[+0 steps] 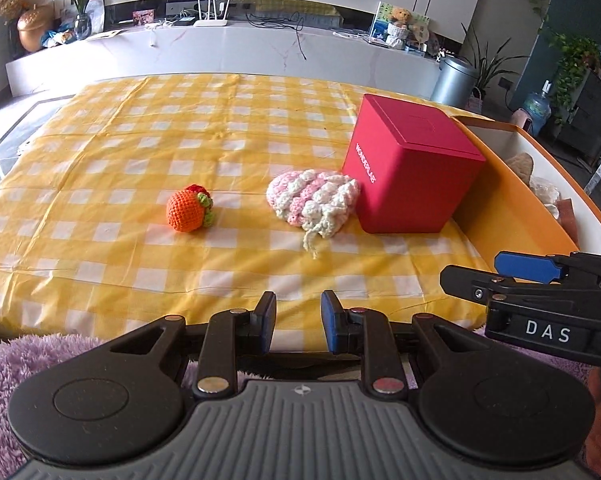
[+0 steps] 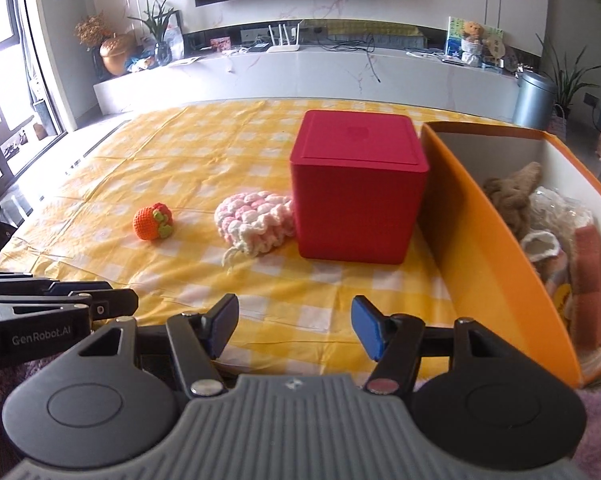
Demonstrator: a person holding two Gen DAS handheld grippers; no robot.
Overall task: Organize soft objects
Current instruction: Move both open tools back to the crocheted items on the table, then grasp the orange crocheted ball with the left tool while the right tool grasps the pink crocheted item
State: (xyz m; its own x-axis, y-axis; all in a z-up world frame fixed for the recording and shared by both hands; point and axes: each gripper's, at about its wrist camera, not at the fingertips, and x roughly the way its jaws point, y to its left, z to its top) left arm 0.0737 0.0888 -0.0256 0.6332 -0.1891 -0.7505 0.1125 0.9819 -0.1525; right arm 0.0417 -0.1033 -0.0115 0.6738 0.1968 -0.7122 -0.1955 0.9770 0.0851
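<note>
Left wrist view
Left gripper (image 1: 298, 322): fingers narrowly parted, grasping nothing.
Crochet orange (image 1: 189, 208): on the checked worktop (image 1: 100, 168), ten o'clock of the fingers.
Pink-white knit (image 1: 314, 202): twelve o'clock, touching the red box (image 1: 412, 168).

Right wrist view
Right gripper (image 2: 294, 326): fingers released wide, empty.
Orange bin (image 2: 496, 256): two o'clock, soft items inside.

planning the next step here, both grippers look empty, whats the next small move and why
Probably move the right gripper, open and empty, forward to the pink and white crochet piece. It lies loose on the checked cloth against the red box, nearest the orange bin that already holds soft things.
</note>
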